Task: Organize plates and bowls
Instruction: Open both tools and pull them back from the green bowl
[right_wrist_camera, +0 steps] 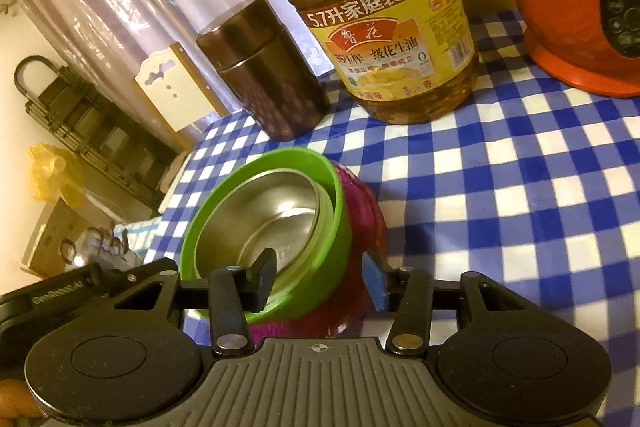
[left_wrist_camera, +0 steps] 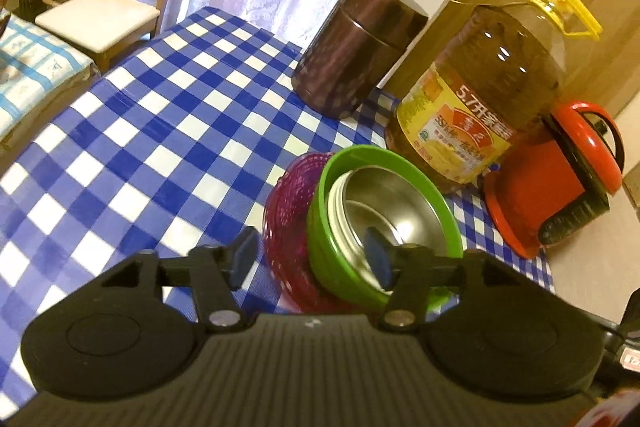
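Checked tablecloth point(left_wrist_camera: 168, 131) bears one green bowl point(left_wrist_camera: 320, 227), one steel bowl point(left_wrist_camera: 384, 203) nested; both hand-held grippers point(left_wrist_camera: 310, 259) point(right_wrist_camera: 322, 277) spread, empty.

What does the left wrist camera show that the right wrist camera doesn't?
Only the left wrist view: the oil bottle's yellow handle, a white-seated chair, the kettle's red lid.

Only the right wrist view: a dark folded rack, a yellow bag.

Both: the green bowl tilted on the red mesh basket, steel bowls nested inside, the brown canister, the checked tablecloth. Both grippers, left gripper and right gripper, stand open, empty.
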Available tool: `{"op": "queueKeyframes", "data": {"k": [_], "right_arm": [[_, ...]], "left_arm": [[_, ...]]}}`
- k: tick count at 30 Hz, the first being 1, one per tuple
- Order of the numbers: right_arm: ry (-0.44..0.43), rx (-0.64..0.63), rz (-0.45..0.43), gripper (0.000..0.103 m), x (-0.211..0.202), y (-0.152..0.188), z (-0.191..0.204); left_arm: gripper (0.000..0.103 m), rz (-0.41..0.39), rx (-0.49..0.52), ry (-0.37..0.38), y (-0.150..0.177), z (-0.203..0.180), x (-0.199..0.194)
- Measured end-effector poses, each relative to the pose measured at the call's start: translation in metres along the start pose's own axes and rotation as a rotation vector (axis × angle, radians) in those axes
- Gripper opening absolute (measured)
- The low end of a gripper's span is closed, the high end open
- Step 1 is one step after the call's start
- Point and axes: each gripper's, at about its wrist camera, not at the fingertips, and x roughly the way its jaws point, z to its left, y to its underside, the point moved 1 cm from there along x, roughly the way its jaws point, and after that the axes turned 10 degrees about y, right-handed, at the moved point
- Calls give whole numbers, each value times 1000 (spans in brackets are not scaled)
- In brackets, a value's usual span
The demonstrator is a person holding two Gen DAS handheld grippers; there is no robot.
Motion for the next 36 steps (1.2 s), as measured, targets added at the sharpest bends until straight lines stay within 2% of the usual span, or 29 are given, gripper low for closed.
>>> {"op": "queueKeyframes", "data": {"k": [4,12,18,22,28,36], "right_arm": [[21,-18,-4,55,-20,14,1],[102,-24,2,60,-64,46,4],[139,-51,-15,60,-100,66,9],[142,-52,-24,60,-122,76,12],[170,-128,-41,60,-153,91,27],[207,-146,-58,60,-191,115,25]], "left_arm": [[68,-4,53,-20,11,-10,-21],[77,0,194,-95,43,-36,-61],[78,26,280,-123,68,-54,-91],[78,27,300,-131,81,-65,-112],[78,17,331,-119,98,-83,-143],[78,8,344,-91,118,-101,-179]]}}
